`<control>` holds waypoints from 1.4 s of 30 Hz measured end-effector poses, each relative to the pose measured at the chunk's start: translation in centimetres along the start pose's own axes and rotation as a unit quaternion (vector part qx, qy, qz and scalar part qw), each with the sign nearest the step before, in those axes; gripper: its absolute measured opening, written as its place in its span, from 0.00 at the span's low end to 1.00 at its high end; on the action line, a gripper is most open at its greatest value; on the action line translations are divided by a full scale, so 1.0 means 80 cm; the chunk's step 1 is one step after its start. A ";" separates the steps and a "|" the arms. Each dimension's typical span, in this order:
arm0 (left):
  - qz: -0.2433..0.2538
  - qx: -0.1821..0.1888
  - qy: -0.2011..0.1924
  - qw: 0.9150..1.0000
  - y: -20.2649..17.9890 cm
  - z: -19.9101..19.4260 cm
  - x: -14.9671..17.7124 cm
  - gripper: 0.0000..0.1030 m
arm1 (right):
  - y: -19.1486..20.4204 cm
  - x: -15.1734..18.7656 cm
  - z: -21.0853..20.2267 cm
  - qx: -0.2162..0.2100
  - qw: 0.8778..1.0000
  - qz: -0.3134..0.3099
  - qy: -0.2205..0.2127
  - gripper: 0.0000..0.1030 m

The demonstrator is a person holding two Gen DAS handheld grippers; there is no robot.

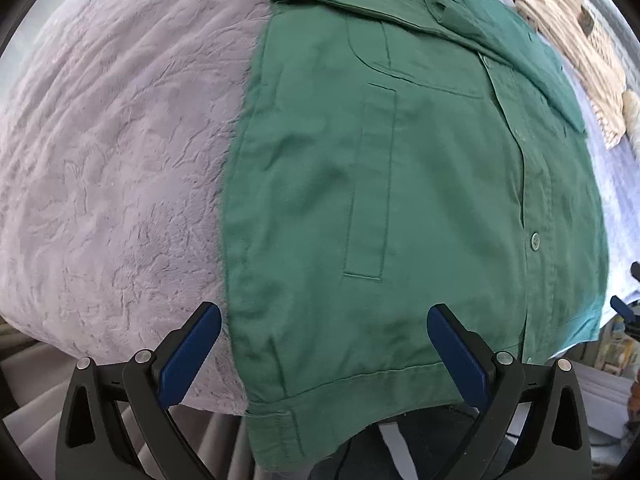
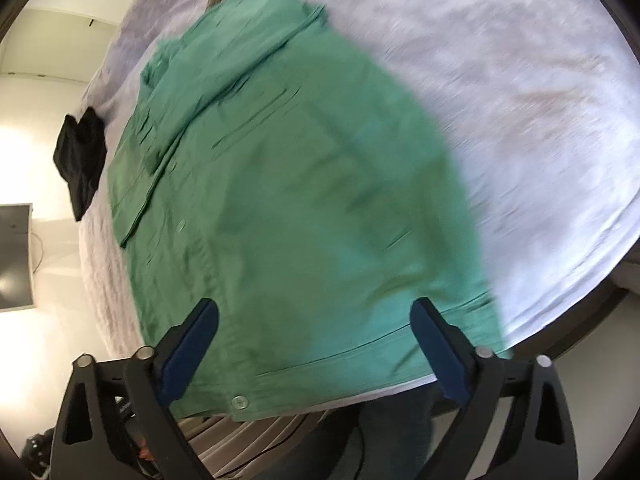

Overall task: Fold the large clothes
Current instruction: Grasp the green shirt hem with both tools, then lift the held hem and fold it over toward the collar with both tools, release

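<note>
A green button-up shirt [image 1: 400, 184] lies flat on a lilac plush bed cover [image 1: 120, 160], collar far, hem near, with both sleeves folded in over the front. My left gripper [image 1: 324, 320] is open and empty above the hem at the shirt's left side. The shirt also shows in the right wrist view [image 2: 288, 208], blurred by motion. My right gripper [image 2: 314, 316] is open and empty above the hem near the shirt's right side. The hem hangs slightly over the bed's near edge.
A cream knitted garment [image 1: 576, 48] lies at the far right of the bed. A black folded garment [image 2: 80, 160] lies at the bed's left edge in the right wrist view. A dark screen [image 2: 14, 256] hangs on the white wall. The floor lies below the bed's near edge.
</note>
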State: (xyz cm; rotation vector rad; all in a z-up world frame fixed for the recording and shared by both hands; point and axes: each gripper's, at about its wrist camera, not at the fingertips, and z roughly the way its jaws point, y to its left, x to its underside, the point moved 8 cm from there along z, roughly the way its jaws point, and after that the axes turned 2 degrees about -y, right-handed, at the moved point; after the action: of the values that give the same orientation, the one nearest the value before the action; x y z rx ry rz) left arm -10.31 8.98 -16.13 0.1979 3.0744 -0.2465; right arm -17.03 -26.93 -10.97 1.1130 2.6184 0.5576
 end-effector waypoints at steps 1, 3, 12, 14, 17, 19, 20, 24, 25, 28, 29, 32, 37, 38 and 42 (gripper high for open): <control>-0.004 0.006 0.002 1.000 0.009 0.002 -0.002 1.00 | -0.007 -0.005 -0.005 0.006 1.000 0.000 -0.009 0.93; -0.015 0.015 0.011 1.000 0.032 0.008 -0.004 1.00 | -0.031 -0.019 -0.015 0.024 0.999 0.001 -0.024 0.93; -0.009 0.074 0.038 0.996 0.032 0.012 0.015 1.00 | -0.102 0.006 0.029 -0.002 0.997 0.070 0.042 0.93; -0.008 0.095 0.043 0.995 0.025 0.010 0.020 1.00 | -0.086 0.015 0.034 -0.037 0.995 0.070 0.052 0.93; -0.012 0.126 0.056 0.990 0.016 0.008 0.031 1.00 | -0.055 0.021 0.031 -0.098 0.992 0.061 0.052 0.93; -0.009 0.131 0.066 0.989 0.016 0.010 0.034 1.00 | -0.030 0.017 0.024 -0.166 0.982 0.070 0.052 0.93; -0.001 0.129 0.073 0.989 0.008 0.011 0.041 1.00 | -0.021 0.016 0.021 -0.196 0.976 0.077 0.052 0.93; 0.022 0.118 0.089 0.989 0.001 0.018 0.056 1.00 | -0.020 0.020 0.032 -0.192 0.975 0.094 0.059 0.93; 0.023 0.119 0.089 0.989 -0.001 0.018 0.057 1.00 | -0.025 0.024 0.038 -0.176 0.978 0.095 0.064 0.93; 0.018 0.122 0.081 0.989 -0.004 0.018 0.050 1.00 | -0.034 0.036 0.047 -0.162 0.978 0.107 0.070 0.93; 0.010 0.127 0.077 0.989 -0.001 0.015 0.047 1.00 | -0.040 0.036 0.047 -0.161 0.978 0.109 0.068 0.93; -0.015 0.133 0.063 0.989 0.013 0.006 0.042 0.93 | -0.041 0.038 0.045 -0.155 0.980 0.115 0.057 0.91; -0.013 0.129 0.073 0.989 0.029 0.001 0.040 0.33 | -0.053 0.036 0.044 -0.133 0.981 0.131 0.048 0.08; -0.014 0.143 0.073 0.987 0.026 0.002 0.037 0.21 | -0.054 0.036 0.042 -0.138 0.980 0.137 0.046 0.08; -0.048 0.235 0.052 0.969 0.026 -0.036 0.012 0.14 | -0.035 0.028 0.029 -0.202 0.967 0.146 0.048 0.08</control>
State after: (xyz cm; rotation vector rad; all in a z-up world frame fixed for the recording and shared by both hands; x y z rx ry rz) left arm -11.11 11.62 -13.65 0.0783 3.0731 -0.9997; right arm -19.50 -26.54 -14.44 1.3593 2.2715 1.1724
